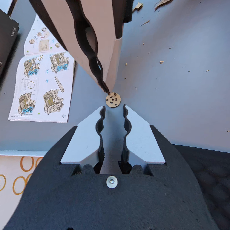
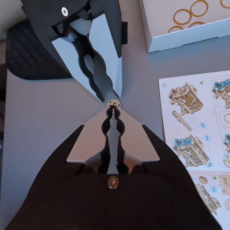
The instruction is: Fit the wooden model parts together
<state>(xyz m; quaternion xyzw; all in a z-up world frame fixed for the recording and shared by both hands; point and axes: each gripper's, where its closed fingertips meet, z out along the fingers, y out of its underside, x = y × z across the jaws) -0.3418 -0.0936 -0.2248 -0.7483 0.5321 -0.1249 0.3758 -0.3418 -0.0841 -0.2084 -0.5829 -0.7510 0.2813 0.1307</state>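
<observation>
While the booklet (image 1: 41,85) lies open at the far left of the left wrist view, its glossy pages showing assembly drawings, the work sits at centre: a thin round wooden disc (image 1: 113,100) flat on the smooth grey worktop (image 1: 174,99), pierced by small square slots. One short peg (image 1: 115,93) stands in a slot near its far edge. The right gripper (image 1: 108,92) comes down from above with its jaws pinched on a second small peg (image 2: 113,108), its tip at a neighbouring slot. The left gripper (image 1: 113,108) waits just beside the disc's near edge, jaws apart and holding nothing; its pale fingers carry wavy black rubbery pads (image 1: 101,124). Rightward, wood splinters (image 1: 161,61) litter the worktop.

The risk, as I judge it, is that the disc is light and unheld: a peg pressed in off-square could tip or skate it, or jam and snap. The standing peg is close enough to be knocked. A box (image 2: 186,37) of rubber bands (image 2: 183,16) sits well apart.
</observation>
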